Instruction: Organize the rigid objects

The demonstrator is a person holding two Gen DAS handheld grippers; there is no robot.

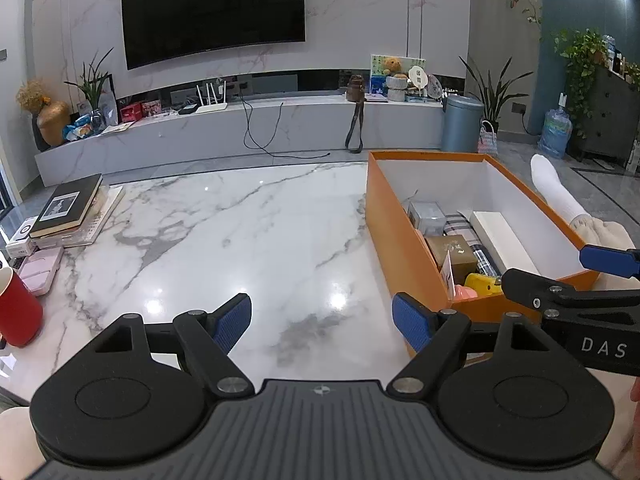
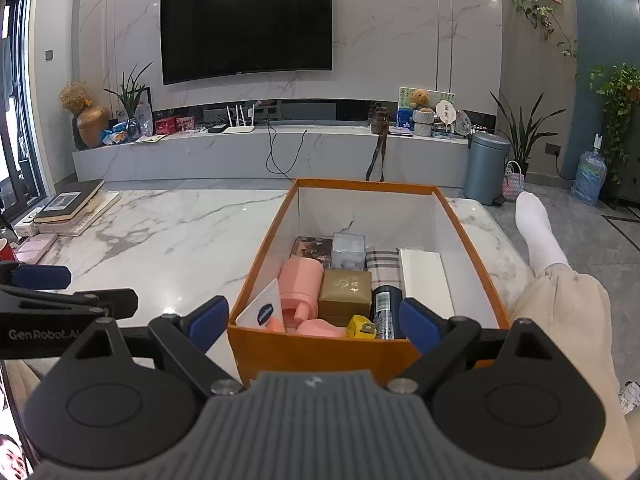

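The orange box (image 2: 320,350) sits on the marble worktop (image 1: 224,232), and the small hard things are already inside it, packed at the near end. There is a pink holder (image 2: 300,280), a gold box (image 2: 346,290), a clear cube (image 2: 349,250), a long white box (image 2: 426,280), a dark can (image 2: 385,312) and a little yellow thing (image 2: 360,327).

The box lies straight in front of the right hand-held gripper (image 2: 316,320) and a little below it. Its long side runs away from the gripper, toward the TV wall. The right one is the nearer of the two. Its jaws stand wide apart. The near wall of the box shows in the gap between them, but they hold nothing and I cannot see them touch it.

The left hand-held gripper (image 1: 322,322) is over bare worktop, with the box off to its right. Its jaws are wide apart too and hold nothing.

A pile of books (image 1: 74,212) and a red cup (image 1: 18,308) sit far off on the left side. If more must go in the box, I think the left one would reach them first.
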